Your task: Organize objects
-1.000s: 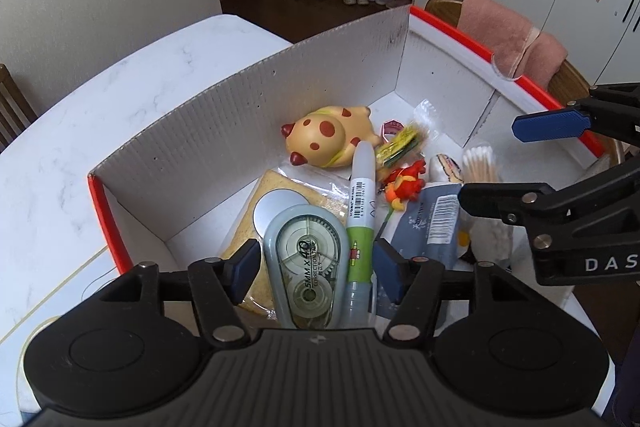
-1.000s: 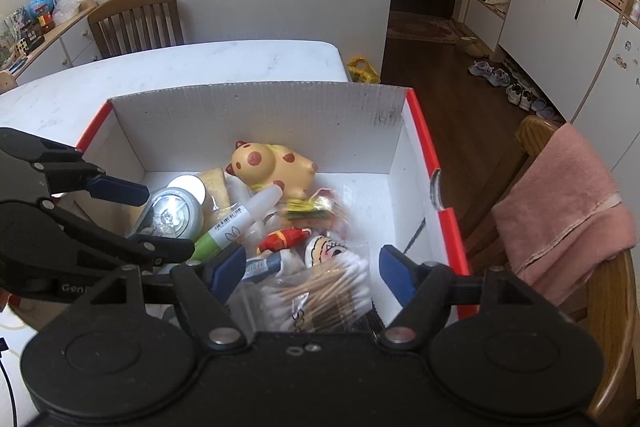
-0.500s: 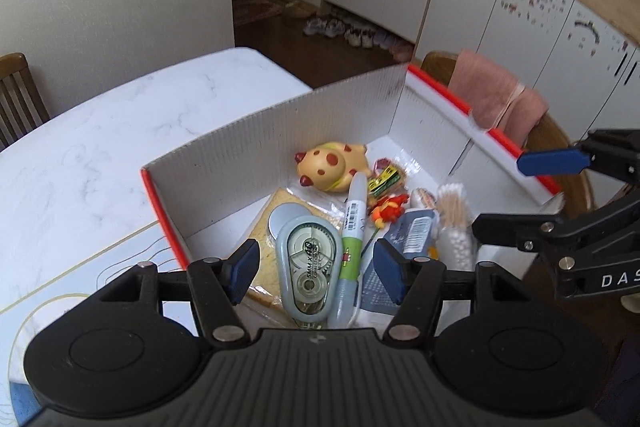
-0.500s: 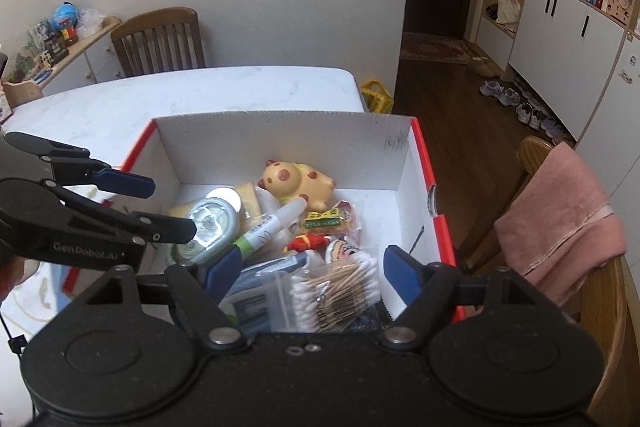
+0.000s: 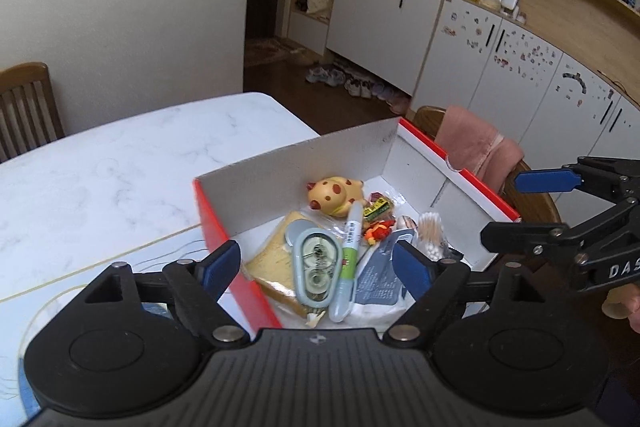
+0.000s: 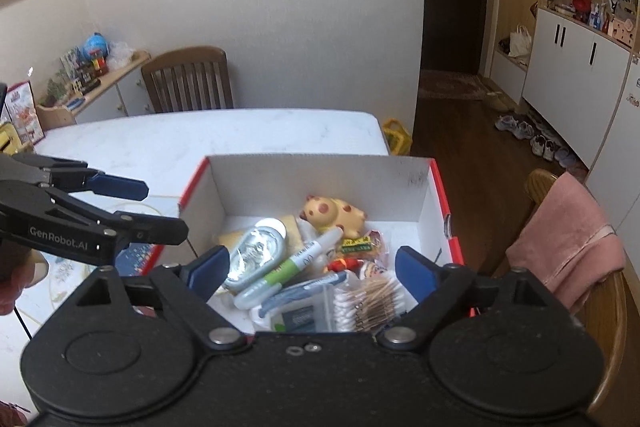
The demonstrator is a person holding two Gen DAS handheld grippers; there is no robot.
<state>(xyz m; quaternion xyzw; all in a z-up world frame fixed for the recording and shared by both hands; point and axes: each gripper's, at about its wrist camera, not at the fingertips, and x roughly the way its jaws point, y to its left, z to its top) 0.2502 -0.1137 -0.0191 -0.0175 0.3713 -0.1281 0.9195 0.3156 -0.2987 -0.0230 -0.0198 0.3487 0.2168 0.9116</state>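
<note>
A red-and-white cardboard box point(image 5: 296, 163) point(image 6: 320, 175) stands at the table's corner. Inside lie a yellow spotted toy pig point(image 5: 334, 195) point(image 6: 336, 213), a grey correction tape point(image 5: 316, 263) point(image 6: 256, 259), a green-and-white marker point(image 5: 348, 255) point(image 6: 296, 263), a sponge point(image 5: 272, 263), cotton swabs point(image 5: 430, 239) point(image 6: 368, 303) and snack packets point(image 6: 360, 245). My left gripper point(image 5: 316, 269) hovers above the box's near edge, its jaws opening with nothing pressed between them. My right gripper point(image 6: 312, 273) hovers likewise, jaws opening and holding nothing; it also shows at the right of the left wrist view point(image 5: 516, 205).
The white marble table point(image 5: 120, 163) point(image 6: 200, 135) stretches left of and behind the box. A wooden chair with a pink towel point(image 5: 476, 147) point(image 6: 564, 239) stands right of the box. Another chair point(image 6: 186, 79) is at the far side. White cabinets point(image 5: 400, 23) line the wall.
Both grippers have risen and pulled back from the box, so more of the room shows. Their jaws have spread wider. The things in the box lie as before.
</note>
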